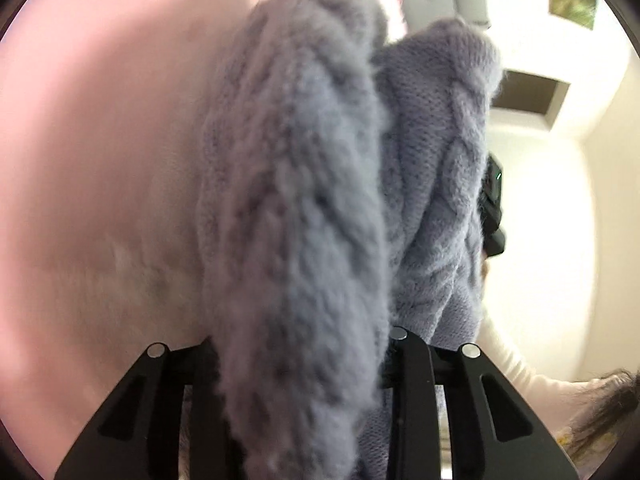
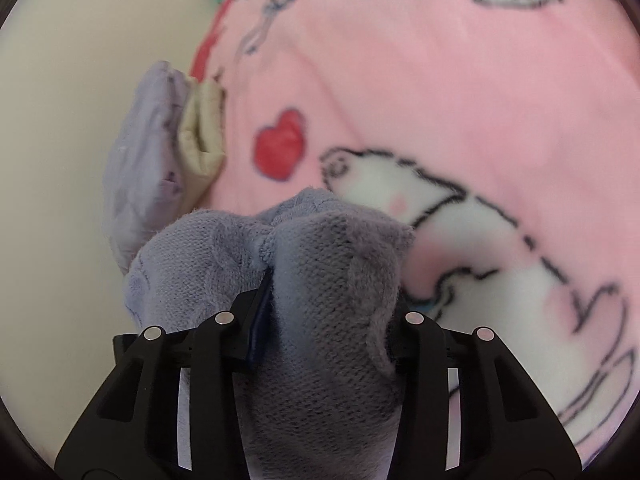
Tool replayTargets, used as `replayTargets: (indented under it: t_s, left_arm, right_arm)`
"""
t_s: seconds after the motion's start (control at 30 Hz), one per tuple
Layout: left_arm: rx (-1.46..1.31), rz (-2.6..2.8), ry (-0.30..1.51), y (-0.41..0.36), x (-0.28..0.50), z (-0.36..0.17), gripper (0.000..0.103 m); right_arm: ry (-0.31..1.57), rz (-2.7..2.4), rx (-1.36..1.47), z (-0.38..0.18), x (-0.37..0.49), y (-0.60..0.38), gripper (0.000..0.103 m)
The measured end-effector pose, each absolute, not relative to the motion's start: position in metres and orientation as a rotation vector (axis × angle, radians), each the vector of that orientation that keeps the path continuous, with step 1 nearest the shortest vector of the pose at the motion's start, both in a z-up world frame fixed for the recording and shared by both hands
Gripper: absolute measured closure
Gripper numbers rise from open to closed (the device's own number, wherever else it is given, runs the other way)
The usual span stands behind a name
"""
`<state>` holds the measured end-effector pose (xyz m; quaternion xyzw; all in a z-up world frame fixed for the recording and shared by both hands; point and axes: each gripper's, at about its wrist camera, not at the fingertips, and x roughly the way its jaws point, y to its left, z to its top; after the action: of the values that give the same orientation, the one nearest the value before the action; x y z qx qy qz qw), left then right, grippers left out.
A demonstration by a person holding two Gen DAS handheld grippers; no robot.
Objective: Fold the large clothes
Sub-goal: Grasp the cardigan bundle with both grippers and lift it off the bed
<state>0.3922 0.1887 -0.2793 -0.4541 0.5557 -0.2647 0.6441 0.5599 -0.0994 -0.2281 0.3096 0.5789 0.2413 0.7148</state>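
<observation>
A fluffy grey-lilac cable-knit sweater (image 1: 296,184) fills the middle of the left wrist view and hangs lifted in front of the pink blanket (image 1: 100,160). My left gripper (image 1: 304,340) is shut on a thick fold of it, which packs the gap between the black fingers (image 1: 416,380). In the right wrist view the same sweater (image 2: 328,272) bunches up between the fingers (image 2: 224,344) of my right gripper (image 2: 326,316), which is shut on it. A black device (image 1: 494,208), probably the other gripper, shows past the sweater's right edge.
A pink fleece blanket (image 2: 440,80) with a red heart and cartoon prints covers the surface. Folded lilac (image 2: 144,168) and beige (image 2: 202,132) clothes lie at its left edge, beside a cream surface (image 2: 60,160). A person's white sleeve (image 1: 516,364) and hair show at lower right.
</observation>
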Motion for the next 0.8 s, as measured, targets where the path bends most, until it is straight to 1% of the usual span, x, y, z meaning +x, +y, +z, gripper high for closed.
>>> replayTargets:
  t_s: [0.13, 0.23, 0.3, 0.4, 0.63, 0.8]
  left_arm:
    - [-1.031, -0.583, 1.232, 0.196, 0.364, -0.263, 0.071]
    - [-1.062, -0.58, 1.176, 0.22, 0.341, -0.245, 0.071]
    - [-1.026, -0.552, 1.136, 0.225, 0.324, -0.222, 0.071]
    - [-0.959, -0.484, 1.129, 0.233, 0.304, -0.184, 0.071]
    - [-0.907, -0.327, 1.072, 0.252, 0.258, -0.1, 0.071]
    - [-0.949, -0.234, 0.982, 0.243, 0.206, -0.074, 0.071]
  right_arm:
    - [1.21, 0.582, 0.692, -0.194, 0.534, -0.103, 0.064]
    - [1.169, 0.635, 0.654, -0.165, 0.512, -0.101, 0.064]
    - [1.148, 0.671, 0.614, -0.144, 0.5, -0.093, 0.064]
    - [1.117, 0.726, 0.542, -0.106, 0.476, -0.077, 0.064]
    - [1.057, 0.861, 0.497, -0.033, 0.44, -0.048, 0.064]
    - [0.98, 0.958, 0.426, 0.018, 0.432, -0.006, 0.064]
